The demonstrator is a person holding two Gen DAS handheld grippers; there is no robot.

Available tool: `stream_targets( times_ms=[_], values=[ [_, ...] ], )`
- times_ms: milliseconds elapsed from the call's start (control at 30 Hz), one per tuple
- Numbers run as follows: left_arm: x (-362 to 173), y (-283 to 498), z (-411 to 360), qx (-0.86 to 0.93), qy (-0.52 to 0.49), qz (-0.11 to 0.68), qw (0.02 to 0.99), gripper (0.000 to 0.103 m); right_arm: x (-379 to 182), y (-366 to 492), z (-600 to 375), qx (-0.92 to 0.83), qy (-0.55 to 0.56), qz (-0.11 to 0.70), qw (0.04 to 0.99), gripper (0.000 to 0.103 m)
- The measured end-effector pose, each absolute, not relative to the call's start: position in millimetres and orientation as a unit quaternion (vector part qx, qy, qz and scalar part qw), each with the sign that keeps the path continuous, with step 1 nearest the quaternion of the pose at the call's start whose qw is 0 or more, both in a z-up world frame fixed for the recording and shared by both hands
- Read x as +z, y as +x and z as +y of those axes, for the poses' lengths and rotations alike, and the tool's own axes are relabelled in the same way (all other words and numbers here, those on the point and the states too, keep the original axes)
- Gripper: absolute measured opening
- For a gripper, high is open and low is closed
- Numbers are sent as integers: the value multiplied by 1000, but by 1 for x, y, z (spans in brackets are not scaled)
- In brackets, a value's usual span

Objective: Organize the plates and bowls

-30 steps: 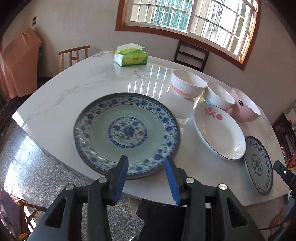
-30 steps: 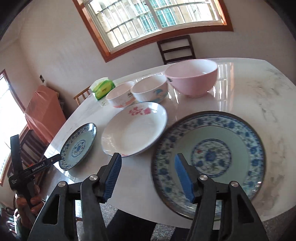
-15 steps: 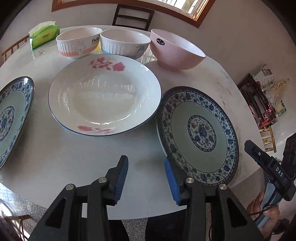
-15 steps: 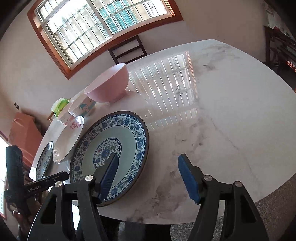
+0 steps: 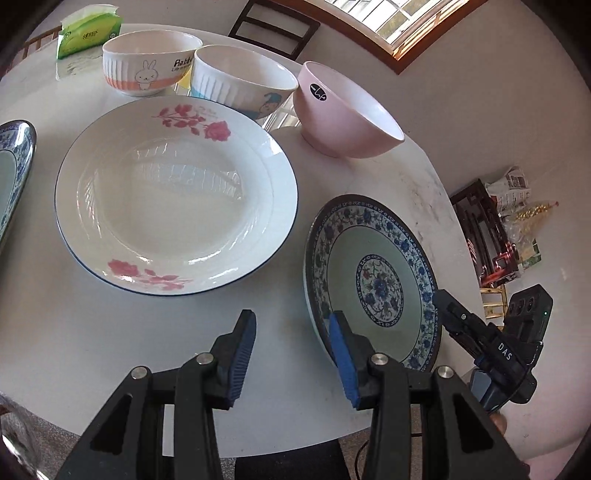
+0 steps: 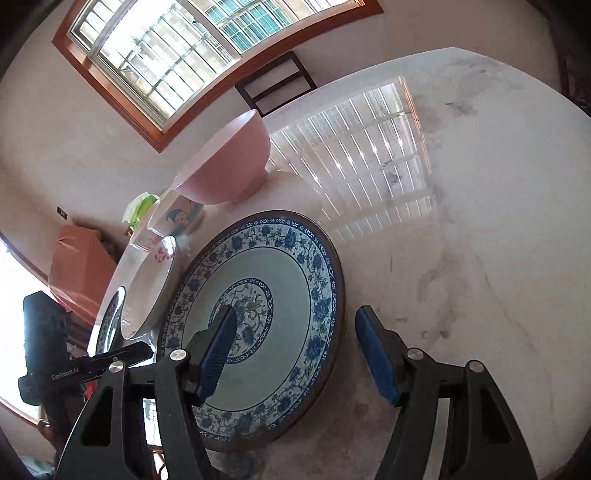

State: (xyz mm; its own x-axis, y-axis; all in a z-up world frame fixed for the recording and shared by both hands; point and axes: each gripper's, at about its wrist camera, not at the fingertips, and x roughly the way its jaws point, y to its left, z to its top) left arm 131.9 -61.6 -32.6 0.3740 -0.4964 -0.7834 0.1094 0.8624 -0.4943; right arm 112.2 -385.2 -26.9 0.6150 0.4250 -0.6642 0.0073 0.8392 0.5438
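A blue-patterned plate [image 5: 373,284] [image 6: 266,317] lies near the table's front right edge. My left gripper [image 5: 291,354] is open, its right finger over that plate's near rim. My right gripper [image 6: 295,354] is open and straddles the same plate's right rim, left finger above the plate. A white rose plate [image 5: 177,195] [image 6: 151,288] lies left of it. Behind stand a rabbit bowl [image 5: 151,62], a white ribbed bowl [image 5: 240,83] [image 6: 177,218] and a pink bowl [image 5: 343,110] [image 6: 225,162]. A second blue-patterned plate [image 5: 14,173] shows at the left edge.
A green tissue pack [image 5: 88,31] sits at the back left of the marble table [image 6: 461,221]. A dark chair [image 5: 273,27] stands behind the table. Clutter [image 5: 509,229] lies on the floor to the right. The right gripper's body [image 5: 491,350] shows in the left wrist view.
Both grippers have closed in on the front right blue-patterned plate. The left view has swung from the large left plate to this one. Both stay open.
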Motion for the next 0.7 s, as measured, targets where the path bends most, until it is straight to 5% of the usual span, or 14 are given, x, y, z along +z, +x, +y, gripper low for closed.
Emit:
stream_targets(
  times_ms=[333, 467, 500, 700],
  values=[
    [-42, 150, -81, -207, -188, 536, 796, 43, -30, 119, -382, 145, 255, 411, 863, 62],
    [-37, 147, -105, -202, -122, 523, 819, 41, -30, 116, -368, 119, 207, 411, 880, 41],
    [-35, 144, -113, -178, -79, 516, 834, 32, -30, 114, -366, 112, 198, 409, 884, 37],
    [-37, 143, -122, -163, -48, 503, 848, 29, -32, 102, -369, 79, 206, 403, 888, 24]
  ],
)
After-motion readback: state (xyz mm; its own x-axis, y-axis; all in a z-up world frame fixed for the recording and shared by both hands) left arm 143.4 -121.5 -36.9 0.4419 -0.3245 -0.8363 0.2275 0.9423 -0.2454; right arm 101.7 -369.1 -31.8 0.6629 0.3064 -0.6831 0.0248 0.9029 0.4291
